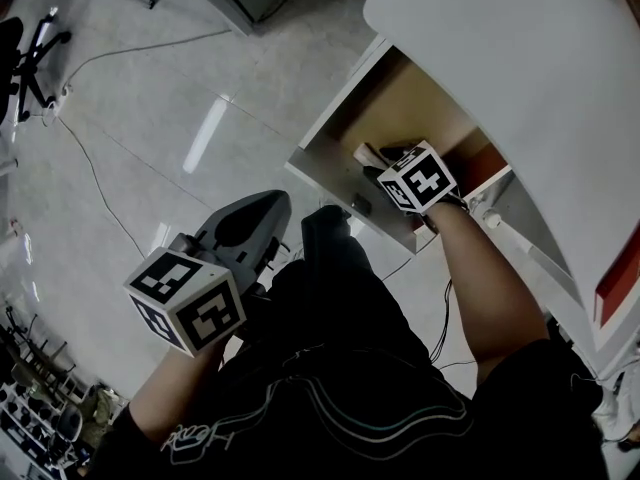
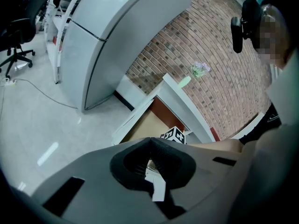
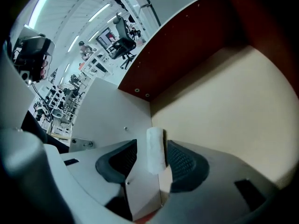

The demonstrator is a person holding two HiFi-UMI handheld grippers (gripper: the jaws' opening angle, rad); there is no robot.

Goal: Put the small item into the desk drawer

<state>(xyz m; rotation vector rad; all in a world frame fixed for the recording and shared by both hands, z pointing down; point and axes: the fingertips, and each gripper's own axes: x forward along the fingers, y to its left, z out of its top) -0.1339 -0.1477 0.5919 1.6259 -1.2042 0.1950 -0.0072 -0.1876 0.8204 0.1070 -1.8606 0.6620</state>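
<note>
Item (image 3: 155,149) is white, drawer (image 3: 233,106) tan inside with red-brown walls. Cubes (image 1: 418,178) have black-and-white squares, jaws are grey with black pads. Brick wall (image 2: 224,55) is reddish-brown.

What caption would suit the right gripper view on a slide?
Inside the desk drawer, the right hand-held gripper stands with jaws open either side of the small white item.
</note>
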